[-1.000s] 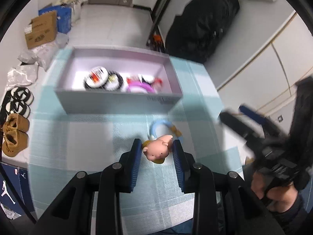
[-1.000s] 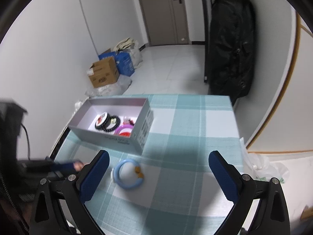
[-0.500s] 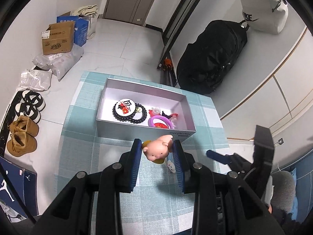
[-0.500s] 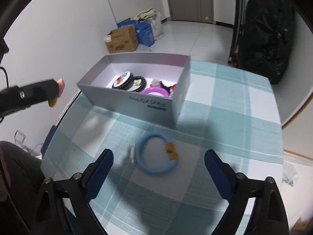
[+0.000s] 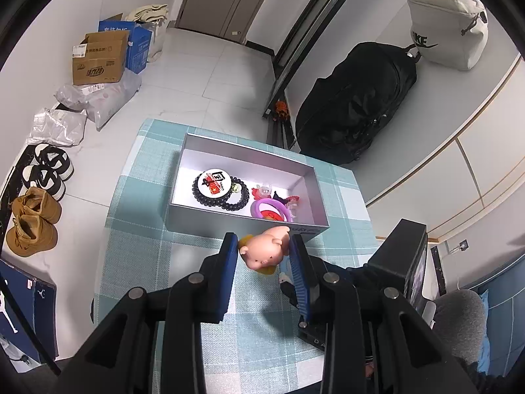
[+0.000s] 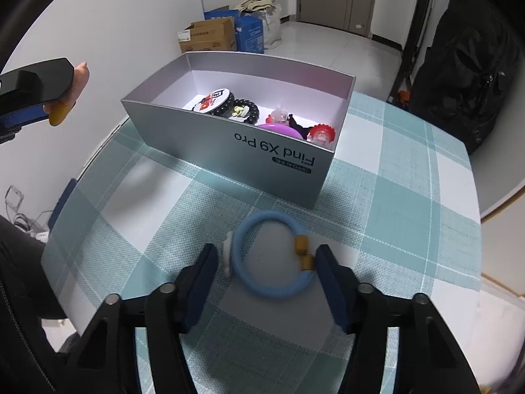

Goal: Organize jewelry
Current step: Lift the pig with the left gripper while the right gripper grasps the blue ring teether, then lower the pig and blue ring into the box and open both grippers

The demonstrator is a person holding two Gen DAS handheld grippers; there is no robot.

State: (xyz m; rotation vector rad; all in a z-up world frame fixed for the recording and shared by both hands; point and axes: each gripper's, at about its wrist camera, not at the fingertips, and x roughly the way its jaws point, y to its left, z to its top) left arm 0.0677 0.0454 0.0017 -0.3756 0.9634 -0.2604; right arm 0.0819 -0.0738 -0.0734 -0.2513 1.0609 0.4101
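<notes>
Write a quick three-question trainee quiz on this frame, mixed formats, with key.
1. True or false: the left gripper holds a pig toy.
2. Where does the blue ring lie? A) in the box B) on the tablecloth, between the closing right gripper fingers C) on the floor
3. Fill in: the black bead bracelet lies inside the ____.

Key: 1 true; 2 B; 3 box
</notes>
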